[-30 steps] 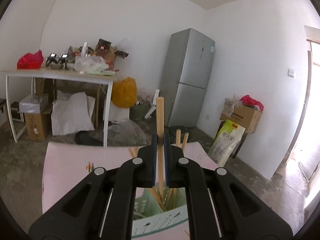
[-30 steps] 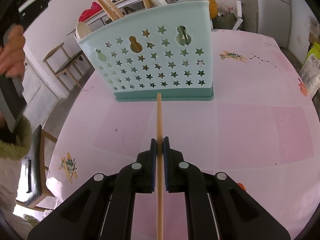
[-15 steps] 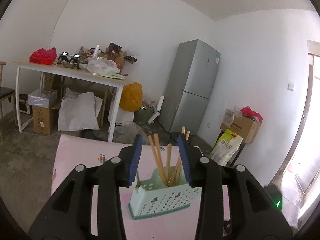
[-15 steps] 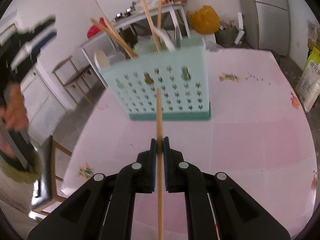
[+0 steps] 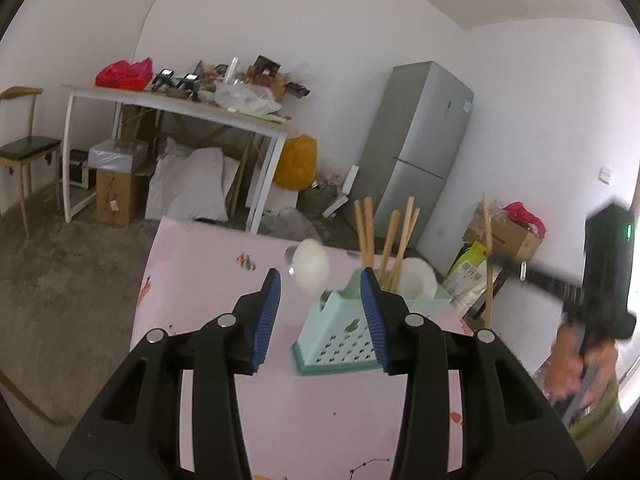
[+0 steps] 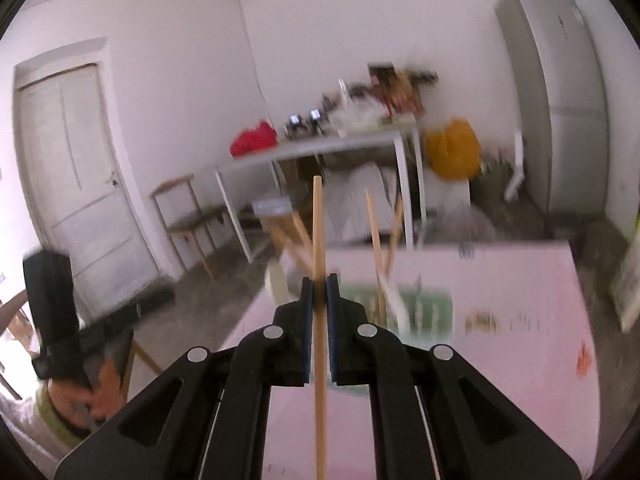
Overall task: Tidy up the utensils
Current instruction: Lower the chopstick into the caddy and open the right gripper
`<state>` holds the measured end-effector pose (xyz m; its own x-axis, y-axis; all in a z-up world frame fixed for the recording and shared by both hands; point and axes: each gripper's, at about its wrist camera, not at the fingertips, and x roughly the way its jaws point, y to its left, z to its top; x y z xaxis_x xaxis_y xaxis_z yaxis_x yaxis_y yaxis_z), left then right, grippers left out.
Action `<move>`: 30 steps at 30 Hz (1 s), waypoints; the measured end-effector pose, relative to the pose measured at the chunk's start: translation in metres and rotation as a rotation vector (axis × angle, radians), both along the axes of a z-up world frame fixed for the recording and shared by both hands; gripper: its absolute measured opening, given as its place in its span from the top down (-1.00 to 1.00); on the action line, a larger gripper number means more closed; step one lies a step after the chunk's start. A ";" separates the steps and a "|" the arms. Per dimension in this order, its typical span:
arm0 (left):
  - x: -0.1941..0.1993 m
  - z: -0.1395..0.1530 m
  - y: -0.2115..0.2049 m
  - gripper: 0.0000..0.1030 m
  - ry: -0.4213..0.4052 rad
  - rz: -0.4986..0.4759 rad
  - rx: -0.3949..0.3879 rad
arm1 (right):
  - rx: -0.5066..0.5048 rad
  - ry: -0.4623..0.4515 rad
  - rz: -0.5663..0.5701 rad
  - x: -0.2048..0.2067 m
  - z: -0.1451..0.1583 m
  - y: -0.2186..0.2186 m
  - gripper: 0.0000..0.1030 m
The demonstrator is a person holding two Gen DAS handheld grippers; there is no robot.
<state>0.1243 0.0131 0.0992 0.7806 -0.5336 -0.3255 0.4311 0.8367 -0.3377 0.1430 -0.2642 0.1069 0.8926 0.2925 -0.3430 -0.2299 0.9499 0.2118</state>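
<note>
1. On the pink desk [image 5: 208,280] stands a pale green utensil basket [image 5: 340,344], and everything else is placed from it.
2. Just this side of the basket hangs the left hand-held gripper [image 5: 320,316]; its jaws have just been opening, the blue pads stand apart, and nothing is between them.
3. The left gripper's right-hand finger covers part of the basket's upper edge, so the compartments behind it cannot be made out.
4. Out of the basket rise several wooden chopsticks [image 5: 368,232], leaning this way and that, with two white spoon bowls [image 5: 310,266] showing at the rim; which slot each sits in I cannot tell.
5. To the right of the basket, the right hand-held gripper [image 6: 319,292] is clamped narrow on a single chopstick [image 6: 318,232], which runs straight up between the pads and is cut off at the bottom edge of the right wrist view.
6. From that side the basket is smeared by blur [image 6: 424,308], its star holes unreadable.
7. A hand [image 5: 576,364] gripping that tool's black handle shows beyond the basket's right side, also blurred.
8. Behind the basket stands a grey fridge [image 5: 420,152].
</note>
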 end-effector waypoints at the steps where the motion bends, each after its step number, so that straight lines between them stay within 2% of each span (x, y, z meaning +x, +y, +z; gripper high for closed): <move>1: -0.001 -0.001 0.002 0.24 0.003 0.006 0.001 | -0.006 -0.020 0.002 0.004 0.006 0.001 0.87; 8: -0.007 -0.001 0.018 0.24 -0.003 0.055 0.006 | -0.076 -0.189 -0.009 0.051 0.052 0.016 0.87; 12: -0.011 -0.003 0.027 0.24 0.003 0.083 0.006 | -0.088 -0.230 -0.015 0.076 0.056 0.023 0.87; 16: -0.010 -0.003 0.033 0.24 0.006 0.104 0.007 | -0.099 -0.234 -0.029 0.100 0.042 0.028 0.87; 20: -0.008 -0.005 0.037 0.24 0.014 0.119 0.008 | -0.159 -0.210 -0.039 0.117 0.017 0.037 0.87; 23: -0.005 -0.008 0.039 0.24 0.022 0.126 0.004 | -0.188 -0.183 -0.041 0.121 0.000 0.039 0.87; 30: 0.000 -0.013 0.033 0.22 0.041 0.111 0.008 | -0.173 -0.103 -0.017 0.109 -0.022 0.026 0.84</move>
<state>0.1245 0.0460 0.0862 0.8208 -0.4421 -0.3618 0.3219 0.8811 -0.3464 0.2522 -0.2378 0.0845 0.9301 0.2215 -0.2931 -0.2253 0.9741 0.0210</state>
